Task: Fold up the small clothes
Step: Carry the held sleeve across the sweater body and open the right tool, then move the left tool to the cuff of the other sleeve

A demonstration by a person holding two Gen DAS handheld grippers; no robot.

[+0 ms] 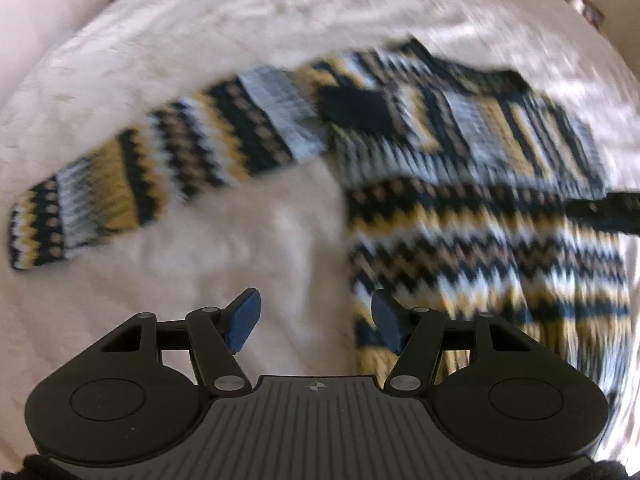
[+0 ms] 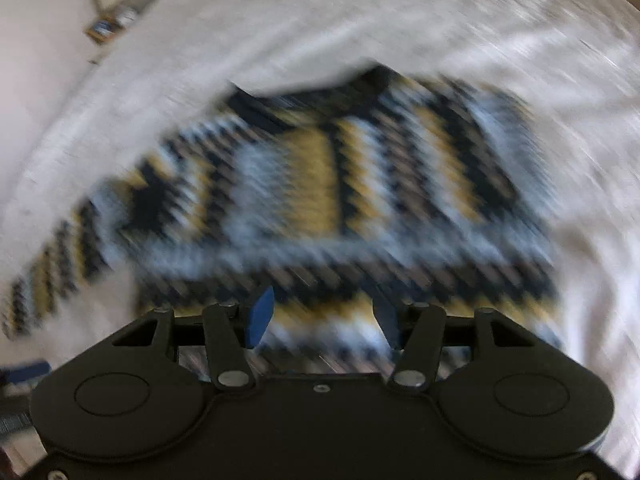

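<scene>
A small knitted sweater (image 1: 472, 216) in navy, yellow, white and tan zigzag stripes lies flat on a white cloth surface (image 1: 200, 248). One sleeve (image 1: 160, 172) stretches out to the left; the other is folded across the chest (image 1: 500, 132). My left gripper (image 1: 316, 322) hovers open above the sweater's left lower edge, nothing between its blue pads. In the blurred right wrist view the sweater (image 2: 320, 184) fills the middle, and my right gripper (image 2: 324, 320) stands open over its lower part, holding nothing.
The white cloth (image 2: 360, 24) spreads around the sweater on all sides. Small blurred objects (image 2: 108, 24) sit beyond its far left edge, and a dark item (image 1: 624, 208) pokes in at the right edge of the left wrist view.
</scene>
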